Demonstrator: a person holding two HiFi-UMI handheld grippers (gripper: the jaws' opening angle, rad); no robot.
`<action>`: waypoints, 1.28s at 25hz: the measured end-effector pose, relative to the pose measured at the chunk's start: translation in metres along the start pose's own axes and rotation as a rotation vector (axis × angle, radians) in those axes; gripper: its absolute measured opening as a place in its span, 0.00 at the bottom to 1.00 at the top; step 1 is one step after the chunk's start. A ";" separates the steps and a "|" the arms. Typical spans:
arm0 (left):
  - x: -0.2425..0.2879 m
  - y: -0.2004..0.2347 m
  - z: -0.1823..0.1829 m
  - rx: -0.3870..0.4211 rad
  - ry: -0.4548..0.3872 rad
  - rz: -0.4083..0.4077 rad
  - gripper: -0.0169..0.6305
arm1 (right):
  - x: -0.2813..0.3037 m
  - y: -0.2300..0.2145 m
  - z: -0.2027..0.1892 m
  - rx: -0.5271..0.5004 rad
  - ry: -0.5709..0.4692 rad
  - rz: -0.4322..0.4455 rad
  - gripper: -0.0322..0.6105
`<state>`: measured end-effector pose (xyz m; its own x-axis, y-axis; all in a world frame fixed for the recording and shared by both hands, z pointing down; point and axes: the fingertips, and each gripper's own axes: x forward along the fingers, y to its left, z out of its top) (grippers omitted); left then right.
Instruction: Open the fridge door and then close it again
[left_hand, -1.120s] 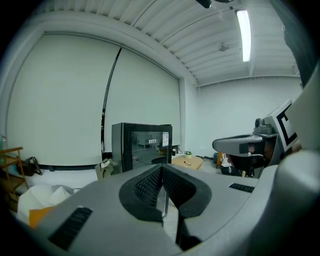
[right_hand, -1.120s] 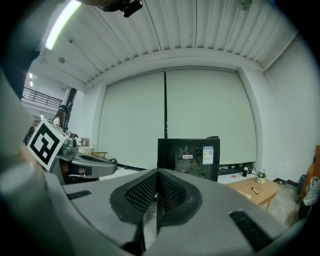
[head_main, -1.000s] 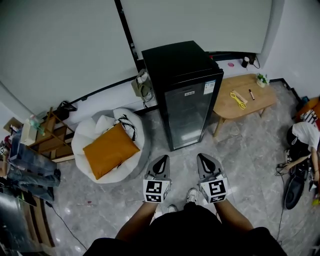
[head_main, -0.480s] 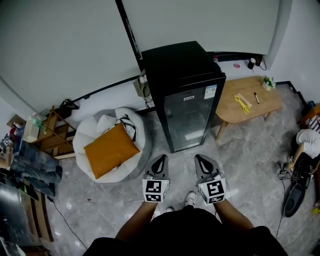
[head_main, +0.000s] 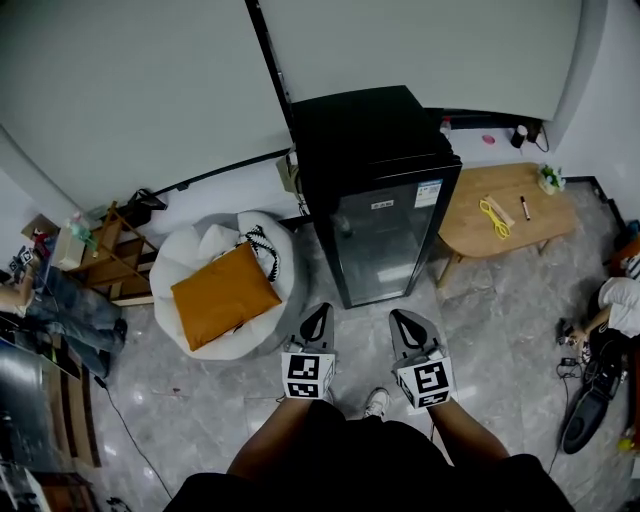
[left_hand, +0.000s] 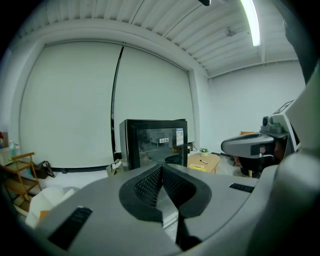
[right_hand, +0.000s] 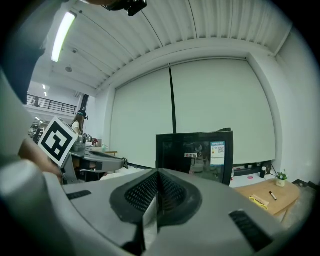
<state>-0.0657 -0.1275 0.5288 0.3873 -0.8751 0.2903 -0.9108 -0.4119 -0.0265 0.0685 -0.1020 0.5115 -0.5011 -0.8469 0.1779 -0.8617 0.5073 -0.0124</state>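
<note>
Left gripper and right gripper sit side by side, jaws pressed together on nothing. Well ahead stands the fridge (door shut), between a beanbag and a wooden table. This looks like the approach; the next move calls for closing in and parting the jaws at the door's edge.

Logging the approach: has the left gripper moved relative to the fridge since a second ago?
Yes. In the head view the left gripper has come closer to the fridge: the gap between its tip and the fridge's base has narrowed.
</note>
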 end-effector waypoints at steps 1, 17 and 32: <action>0.003 0.003 0.000 0.000 0.000 0.006 0.06 | 0.004 -0.001 -0.001 0.001 0.004 0.003 0.08; 0.048 0.051 -0.001 -0.037 0.043 -0.028 0.06 | 0.071 0.007 0.017 0.020 0.016 0.022 0.08; 0.103 0.085 0.002 -0.011 0.032 -0.050 0.06 | 0.093 0.000 -0.005 0.008 0.084 0.009 0.08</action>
<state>-0.1032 -0.2533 0.5541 0.4274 -0.8449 0.3217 -0.8922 -0.4516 -0.0006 0.0225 -0.1801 0.5325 -0.5011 -0.8256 0.2595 -0.8577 0.5137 -0.0218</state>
